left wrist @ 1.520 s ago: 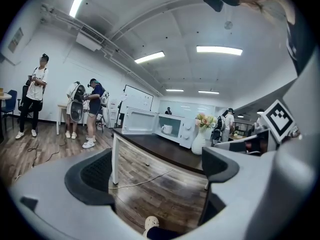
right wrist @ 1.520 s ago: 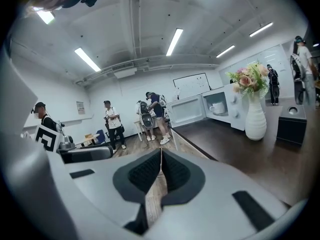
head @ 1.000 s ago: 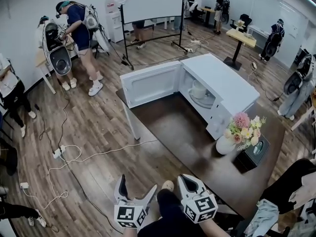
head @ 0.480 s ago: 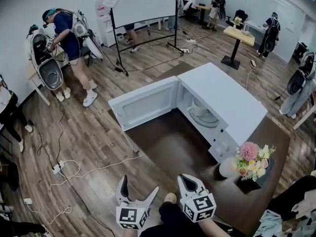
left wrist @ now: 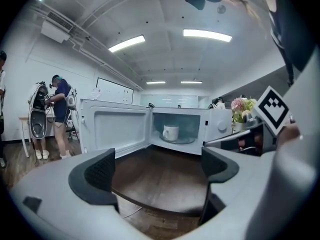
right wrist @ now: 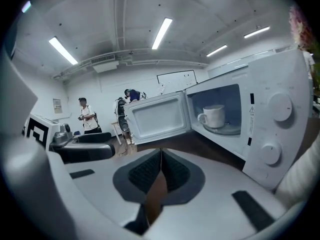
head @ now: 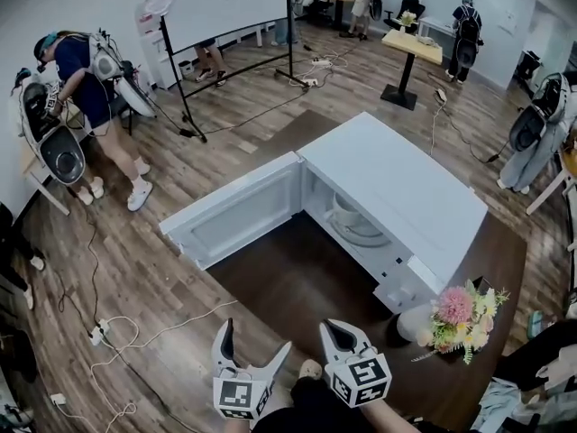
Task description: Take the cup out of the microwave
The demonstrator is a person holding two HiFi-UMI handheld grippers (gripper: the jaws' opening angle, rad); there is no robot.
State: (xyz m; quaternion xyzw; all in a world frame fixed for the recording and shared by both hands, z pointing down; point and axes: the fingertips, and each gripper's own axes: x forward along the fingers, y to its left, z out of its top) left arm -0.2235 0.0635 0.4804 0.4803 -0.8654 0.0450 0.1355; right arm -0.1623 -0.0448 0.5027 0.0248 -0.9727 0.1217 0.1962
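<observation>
white handled cup [right wrist: 215,116] sitting upright in open white microwave [right wrist: 270,129], frame centre-right | left gripper [left wrist: 157,171] gaping wide | right gripper [right wrist: 161,176] pinching closed, empty

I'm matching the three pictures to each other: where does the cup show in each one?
Head view: cup right of centre, inside the microwave.
Left gripper view: cup near the centre, inside the cavity, handle to its left.
Right gripper view: cup right of centre, handle to its left.
Shared landmark: the open microwave door, swung out left of the cup in all three.
</observation>
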